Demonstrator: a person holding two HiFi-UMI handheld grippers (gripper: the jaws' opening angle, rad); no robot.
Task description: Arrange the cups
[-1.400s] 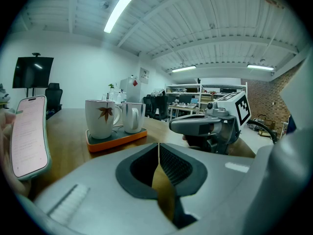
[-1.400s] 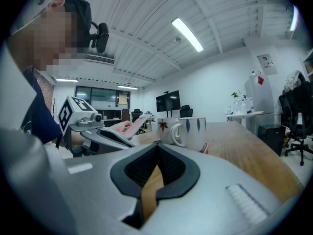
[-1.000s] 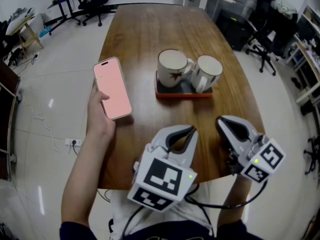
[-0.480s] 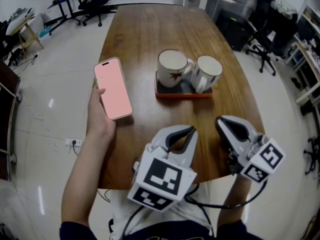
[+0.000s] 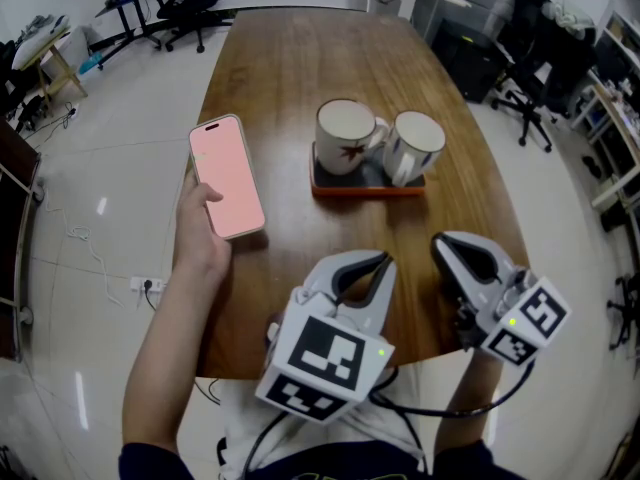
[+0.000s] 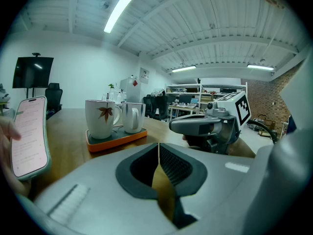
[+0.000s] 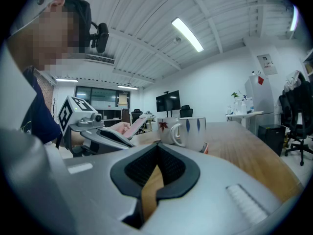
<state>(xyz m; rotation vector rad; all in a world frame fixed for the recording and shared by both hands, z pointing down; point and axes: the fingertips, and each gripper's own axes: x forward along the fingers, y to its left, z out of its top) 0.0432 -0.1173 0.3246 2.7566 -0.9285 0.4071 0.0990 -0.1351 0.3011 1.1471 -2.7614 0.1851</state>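
Observation:
Two white cups stand side by side on an orange-rimmed tray (image 5: pixel 320 190) at mid-table. The left cup (image 5: pixel 346 136) (image 6: pixel 101 118) carries a red leaf; the right cup (image 5: pixel 413 146) (image 7: pixel 196 132) has blue marks. My left gripper (image 5: pixel 380 262) (image 6: pixel 158 146) rests on the near table edge, shut and empty, pointing at the tray. Beside it, my right gripper (image 5: pixel 440 242) (image 7: pixel 157 145) lies shut with nothing held. Both sit well short of the cups.
A bare hand (image 5: pixel 196 238) holds a pink-screened phone (image 5: pixel 227 177) over the wooden table's (image 5: pixel 300 68) left edge. Office chairs (image 5: pixel 528 98) and desks ring the table on a pale floor.

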